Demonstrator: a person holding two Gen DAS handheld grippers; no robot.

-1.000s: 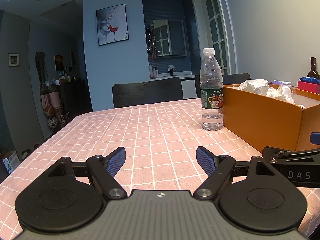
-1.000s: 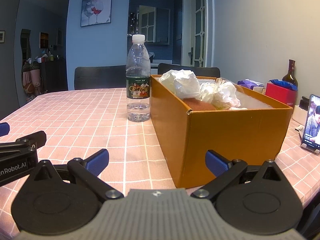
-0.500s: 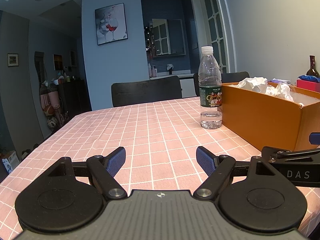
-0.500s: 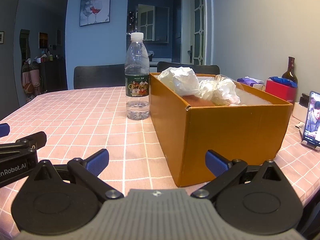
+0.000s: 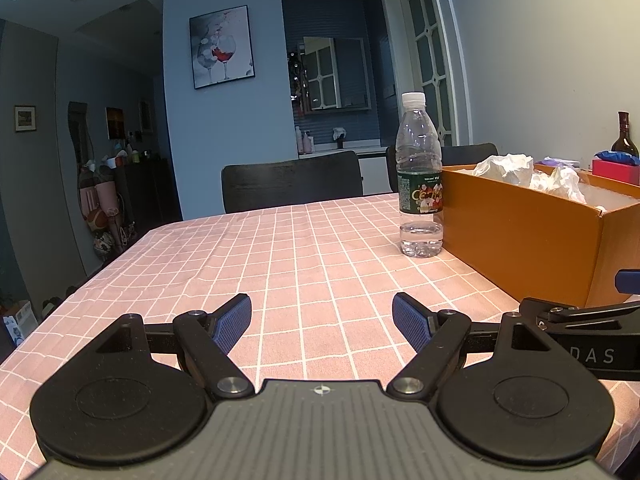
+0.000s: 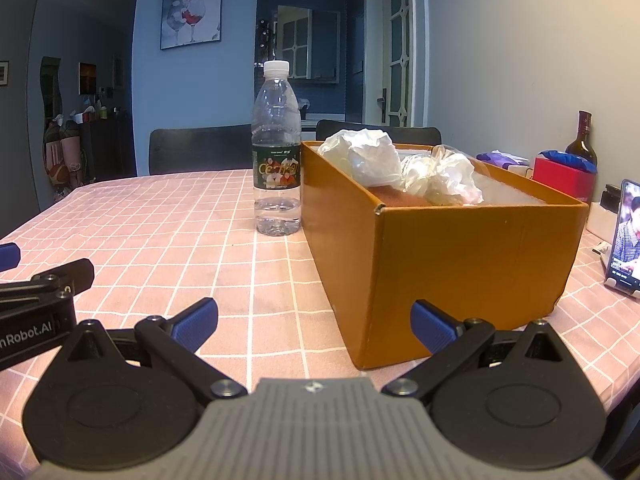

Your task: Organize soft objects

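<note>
An orange cardboard box (image 6: 472,252) stands on the pink checked tablecloth and holds crumpled white tissues (image 6: 368,158) and a clear plastic bag (image 6: 444,176). It also shows at the right of the left wrist view (image 5: 520,232), with tissues (image 5: 508,166) on top. My right gripper (image 6: 314,322) is open and empty, low over the cloth in front of the box's near corner. My left gripper (image 5: 322,322) is open and empty, to the left of the box. Each gripper's body shows at the edge of the other's view.
A clear water bottle (image 6: 276,152) stands touching or just beside the box's far left corner, also in the left wrist view (image 5: 420,176). A phone (image 6: 624,236), a red box (image 6: 560,178) and a dark bottle (image 6: 582,138) are at the right. Black chairs (image 5: 292,186) stand behind the table.
Both grippers have sunk a little lower toward the table, so the box and bottle sit slightly higher in view. Both stay open and empty.
</note>
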